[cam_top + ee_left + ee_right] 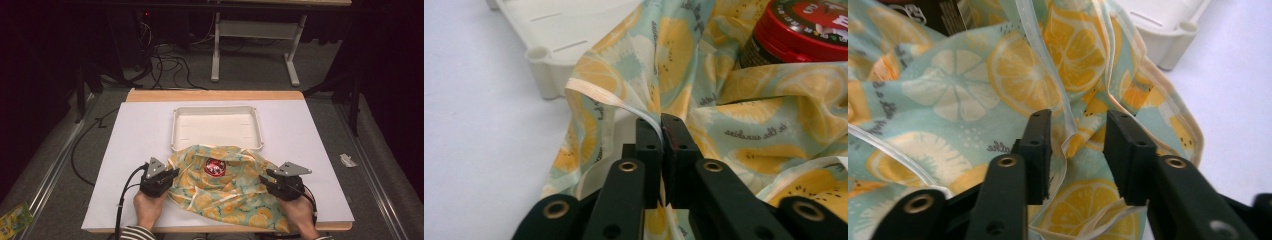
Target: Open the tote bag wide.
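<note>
A white tray (pixel 217 127) lies on the white table (pixel 135 150); cables (pixel 170 67) cross the floor.

The lemon-print cloth (pixel 225 187) spreads between the left gripper (pixel 172 173) and right gripper (pixel 265 176), covering the near middle of the table (pixel 135 150), with a red-lidded jar (pixel 215 167) rising from its centre. At twelve o'clock from the cloth the white tray (pixel 217 127) touches its far edge and blocks passage there. White tabletop lies open at nine o'clock of the left gripper, at three o'clock of the right gripper, and along both flanks of the tray.

left claw (pixel 662 131) clamped, right claw (pixel 1077 142) parted
</note>
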